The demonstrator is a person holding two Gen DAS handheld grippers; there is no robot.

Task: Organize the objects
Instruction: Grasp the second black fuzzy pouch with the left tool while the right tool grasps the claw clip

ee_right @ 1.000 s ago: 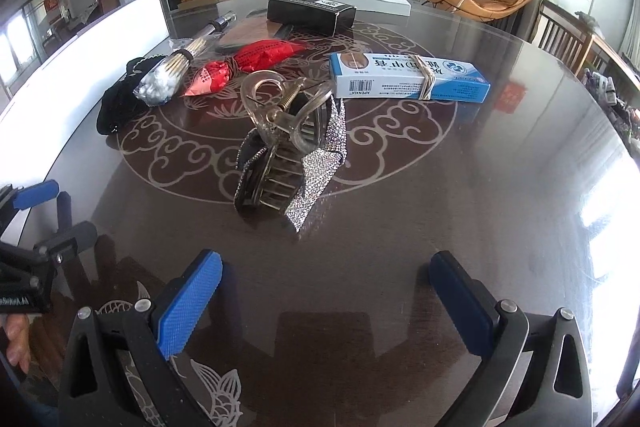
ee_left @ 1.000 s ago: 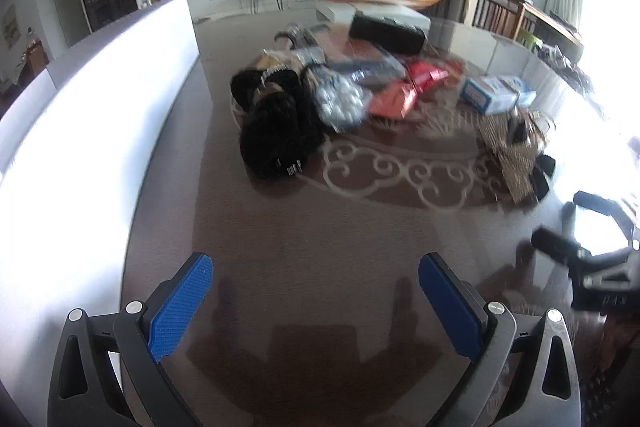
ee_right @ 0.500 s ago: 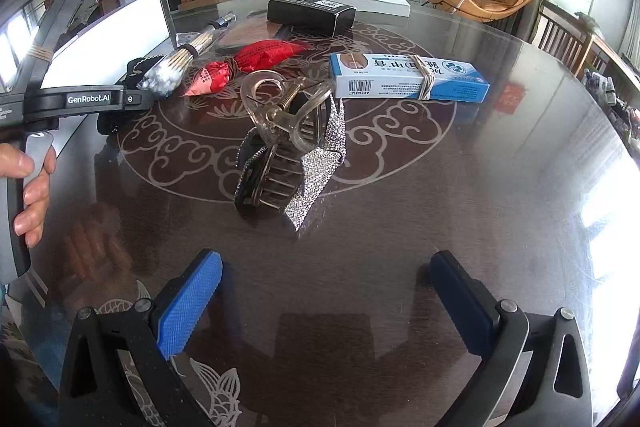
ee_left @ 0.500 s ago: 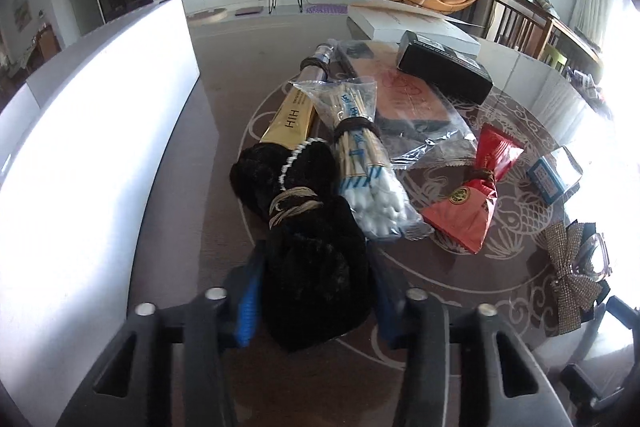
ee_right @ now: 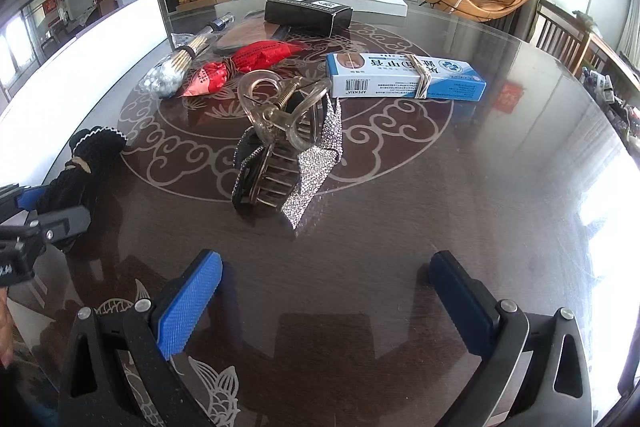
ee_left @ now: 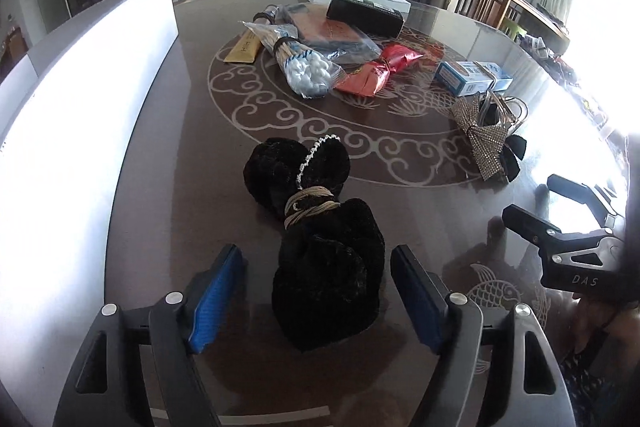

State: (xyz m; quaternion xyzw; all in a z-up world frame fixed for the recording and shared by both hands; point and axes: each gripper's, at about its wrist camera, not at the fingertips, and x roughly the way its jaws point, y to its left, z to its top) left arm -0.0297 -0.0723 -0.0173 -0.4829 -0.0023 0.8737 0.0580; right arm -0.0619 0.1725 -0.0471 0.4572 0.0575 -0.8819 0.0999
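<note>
On the glossy dark round table (ee_left: 168, 131), the left tongs (ee_left: 316, 301) have just been opening around the fuzzy black tied bundle (ee_left: 320, 251) lying between them, right tongs (ee_right: 328, 303) released and empty, so closing off-centre might just squish that floppy fabric loose.

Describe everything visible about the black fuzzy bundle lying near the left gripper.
The black fuzzy bundle looks like plush fabric, cinched in the middle by several turns of pale cord, with a small beaded white trim along one lobe. It lies flat on the dark glossy table, its near end between the blue pads of the left gripper, whose jaws have just been opening; the pads stand clear of it.
</note>
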